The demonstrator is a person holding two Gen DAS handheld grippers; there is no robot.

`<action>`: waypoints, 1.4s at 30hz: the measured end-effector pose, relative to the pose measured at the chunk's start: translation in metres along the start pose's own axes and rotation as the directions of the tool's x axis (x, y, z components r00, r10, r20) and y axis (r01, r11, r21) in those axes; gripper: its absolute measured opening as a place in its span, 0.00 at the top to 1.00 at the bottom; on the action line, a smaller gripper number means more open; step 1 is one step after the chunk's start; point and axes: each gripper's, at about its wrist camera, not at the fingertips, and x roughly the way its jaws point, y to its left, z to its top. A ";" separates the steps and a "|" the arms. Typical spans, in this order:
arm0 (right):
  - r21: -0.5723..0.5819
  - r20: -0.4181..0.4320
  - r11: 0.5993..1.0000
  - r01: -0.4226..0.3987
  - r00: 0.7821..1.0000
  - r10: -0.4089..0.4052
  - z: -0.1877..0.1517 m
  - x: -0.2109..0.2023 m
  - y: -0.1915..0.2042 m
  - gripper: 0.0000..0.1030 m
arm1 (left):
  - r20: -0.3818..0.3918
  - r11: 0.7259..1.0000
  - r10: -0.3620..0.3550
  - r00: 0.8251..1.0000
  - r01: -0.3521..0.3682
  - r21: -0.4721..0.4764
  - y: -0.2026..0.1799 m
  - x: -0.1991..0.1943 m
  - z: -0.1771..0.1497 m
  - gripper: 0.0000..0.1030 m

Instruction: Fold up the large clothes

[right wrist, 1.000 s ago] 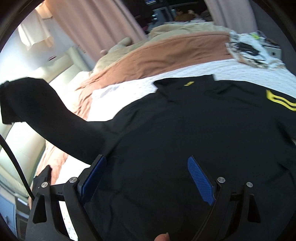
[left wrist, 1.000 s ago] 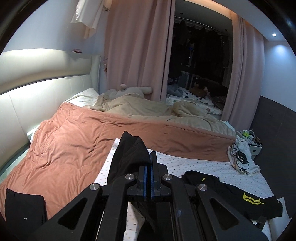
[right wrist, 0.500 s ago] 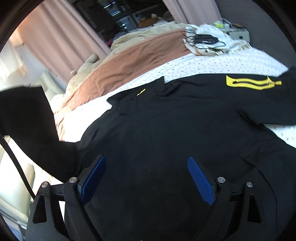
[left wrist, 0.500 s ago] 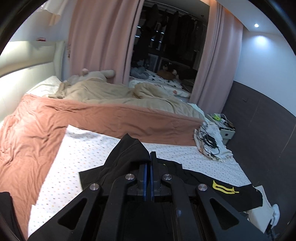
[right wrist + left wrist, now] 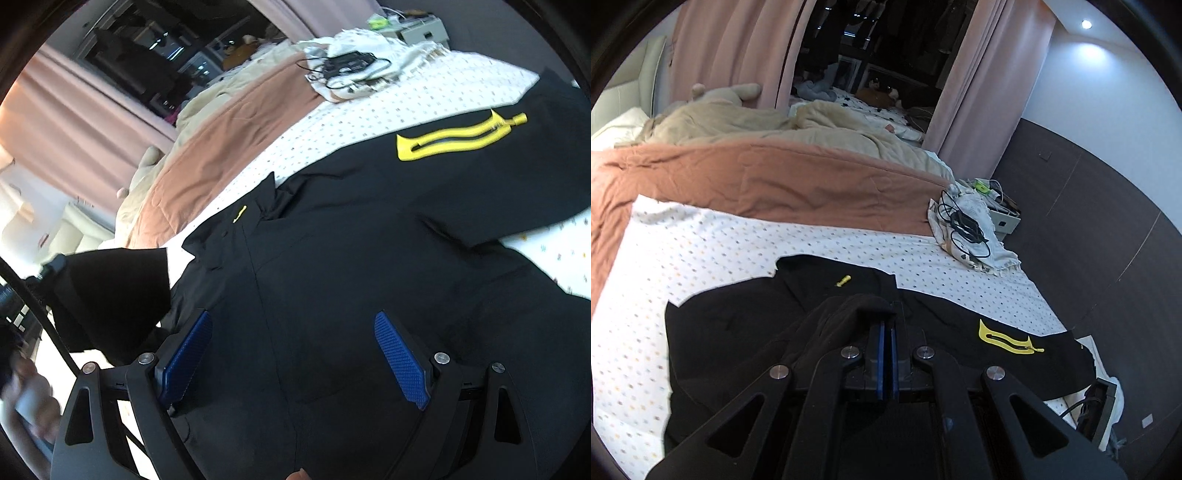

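Left wrist view: the left gripper (image 5: 885, 332) is clamped tight on a fold of a black jacket (image 5: 738, 332), which lies spread on a dotted bedsheet (image 5: 701, 251) beside a brown duvet (image 5: 757, 184).

Right wrist view: the right gripper (image 5: 291, 354) hangs wide apart over the jacket's (image 5: 351, 240) front, gripping nothing; a yellow zip pocket (image 5: 458, 136) marks one sleeve.
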 end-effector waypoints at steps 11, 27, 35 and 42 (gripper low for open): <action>0.121 0.019 0.992 -0.040 0.999 0.038 -0.001 -0.009 -0.020 0.14 | -0.157 0.982 -0.078 0.984 0.048 -0.185 0.007 0.077 -0.070 0.83; -0.054 0.000 0.998 -0.039 0.999 0.039 -0.018 -0.003 0.026 0.14 | -0.033 0.965 0.090 0.995 -0.096 -0.242 0.057 -0.040 -0.105 0.00; -0.273 -0.004 0.961 0.045 0.999 -0.048 -0.041 0.015 0.071 0.14 | 0.036 0.942 0.158 0.987 -0.139 -0.306 0.108 -0.079 -0.132 0.00; -0.469 -0.040 0.862 0.190 0.971 -0.235 -0.072 0.064 0.091 0.14 | 0.002 0.921 0.147 0.989 -0.136 -0.365 0.146 -0.076 -0.139 0.00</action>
